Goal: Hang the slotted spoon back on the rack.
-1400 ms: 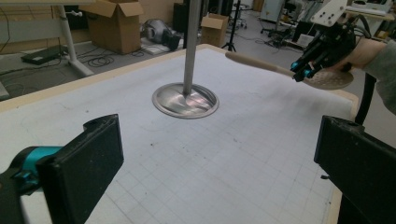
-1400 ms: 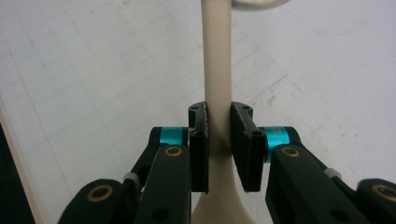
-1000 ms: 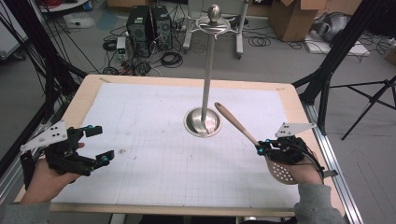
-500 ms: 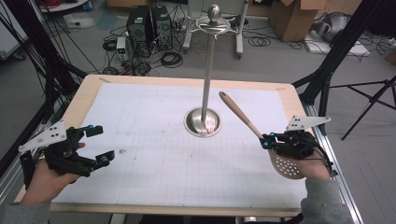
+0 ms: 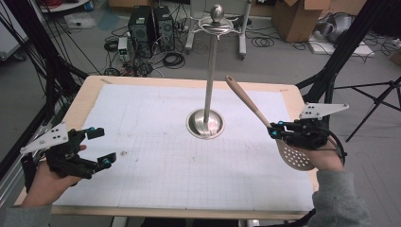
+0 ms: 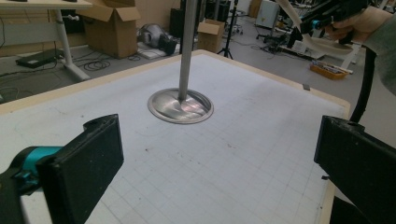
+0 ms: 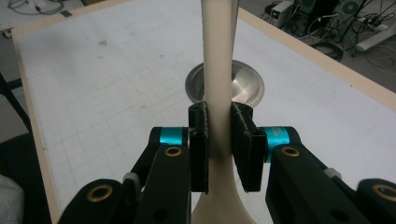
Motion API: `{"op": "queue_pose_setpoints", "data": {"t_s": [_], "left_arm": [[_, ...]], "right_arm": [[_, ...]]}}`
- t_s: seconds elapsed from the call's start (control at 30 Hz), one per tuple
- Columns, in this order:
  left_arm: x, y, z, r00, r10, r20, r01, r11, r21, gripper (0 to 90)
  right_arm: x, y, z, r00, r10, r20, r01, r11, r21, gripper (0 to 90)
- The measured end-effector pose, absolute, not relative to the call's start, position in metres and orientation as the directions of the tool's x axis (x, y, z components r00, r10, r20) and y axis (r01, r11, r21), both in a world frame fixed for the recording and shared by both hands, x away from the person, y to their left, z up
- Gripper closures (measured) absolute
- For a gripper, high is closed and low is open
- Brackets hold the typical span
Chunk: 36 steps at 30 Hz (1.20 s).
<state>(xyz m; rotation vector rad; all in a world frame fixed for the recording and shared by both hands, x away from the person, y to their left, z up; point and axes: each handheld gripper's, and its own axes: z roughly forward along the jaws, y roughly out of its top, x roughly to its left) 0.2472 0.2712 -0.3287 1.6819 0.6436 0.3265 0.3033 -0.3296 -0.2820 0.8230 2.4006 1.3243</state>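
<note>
Right tool (image 5: 276,131) clamps the slotted spoon (image 5: 265,125) by its neck, pads pressing both sides of the handle in the right gripper view. Spoon is off the bench (image 5: 156,142), over the right edge, handle tilted up toward the metal stand (image 5: 208,94), perforated bowl low by the hand. Left tool (image 5: 97,146) sits at the left bench edge, jaws spread wide, nothing between them. Stand base (image 6: 180,106) sits mid-bench.

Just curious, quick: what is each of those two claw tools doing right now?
Left gripper: open, holding nothing.
Right gripper: closed on the handle of the slotted spoon.
</note>
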Motion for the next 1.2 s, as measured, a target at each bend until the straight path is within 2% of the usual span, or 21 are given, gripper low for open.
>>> {"op": "queue_pose_setpoints", "data": {"t_s": [1.2], "left_arm": [[0.243,0.278,-0.332,0.793,0.595,-0.132,0.242,-0.11,0.964,1.7]], "right_arm": [[0.317,-0.336,-0.236,-0.783,0.622,0.024,0.258,0.29,0.922,77.8]]}}
